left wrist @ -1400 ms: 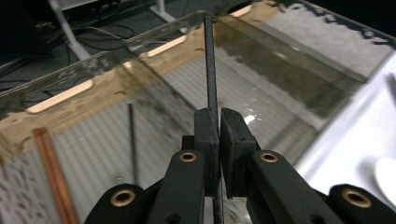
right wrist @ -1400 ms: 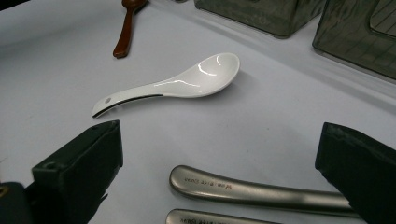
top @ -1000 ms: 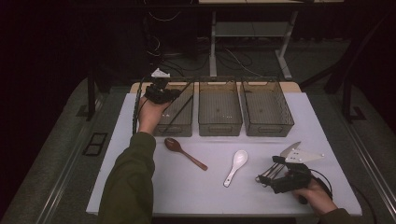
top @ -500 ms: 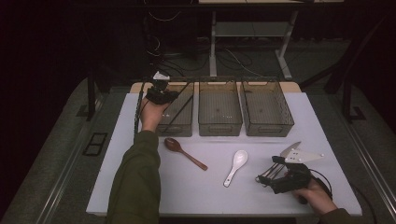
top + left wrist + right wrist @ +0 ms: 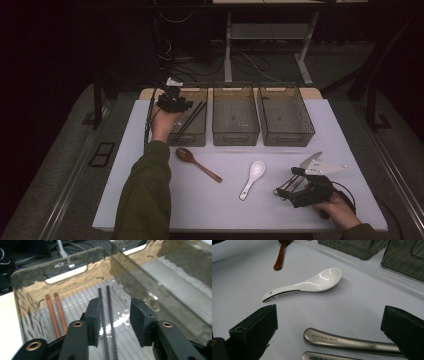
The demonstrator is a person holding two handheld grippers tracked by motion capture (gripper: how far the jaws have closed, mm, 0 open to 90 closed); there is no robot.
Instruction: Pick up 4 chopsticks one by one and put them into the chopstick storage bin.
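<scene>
Chopsticks (image 5: 109, 315): a thin black pair, ridged along their length, lay side by side on the ribbed floor of the left bin (image 5: 196, 134), straight under my jaws.
Copper pair (image 5: 56, 313): two smooth reddish sticks rested near that bin's left wall.
Left gripper (image 5: 113, 321): I held it over the smoky clear plastic bin, jaws apart, gripping nothing.
Right gripper (image 5: 329, 335): I had its jaws spread wide on the white table (image 5: 225, 200), two brushed metal handles (image 5: 352, 342) between them.
White spoon (image 5: 304, 285): glossy ceramic, bowl up, just ahead.
Wooden spoon (image 5: 197, 164): brown, near the bins.
</scene>
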